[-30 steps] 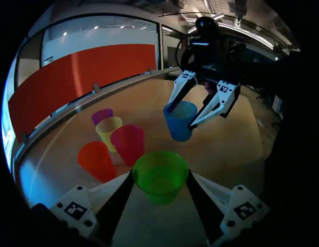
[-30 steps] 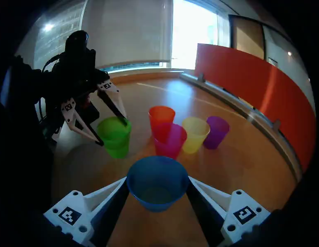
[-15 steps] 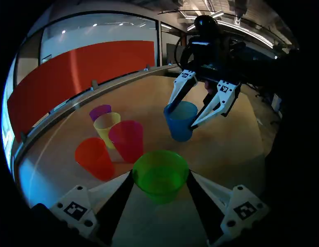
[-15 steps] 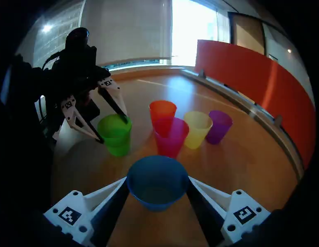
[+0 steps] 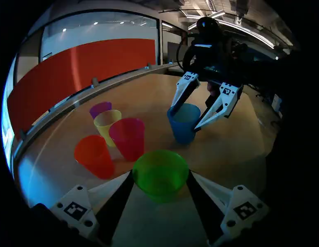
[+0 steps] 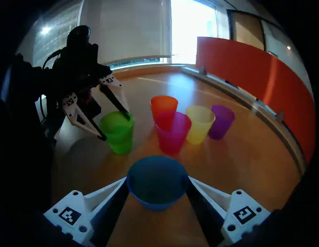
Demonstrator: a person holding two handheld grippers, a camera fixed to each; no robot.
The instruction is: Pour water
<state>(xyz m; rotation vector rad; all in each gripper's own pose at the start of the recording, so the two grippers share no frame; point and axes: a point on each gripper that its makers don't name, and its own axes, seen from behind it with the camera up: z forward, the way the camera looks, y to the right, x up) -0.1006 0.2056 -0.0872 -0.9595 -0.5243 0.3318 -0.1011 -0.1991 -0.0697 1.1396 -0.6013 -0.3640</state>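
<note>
My left gripper is shut on a green cup, held upright just above the wooden table. The right gripper view shows that same green cup at the left, between the left gripper's fingers. My right gripper is shut on a blue cup whose inside looks dark. In the left gripper view the blue cup stands low over the table, clamped by the right gripper.
Between the two held cups stand an orange cup, a pink cup, a yellow cup and a purple cup, close together. A red wall panel runs along the table's far edge. A person's dark sleeve holds the left gripper.
Both grippers have sunk a little toward the table with their cups. The blue cup has shifted slightly right and lower in the left gripper view; the standing cups look nearer.
</note>
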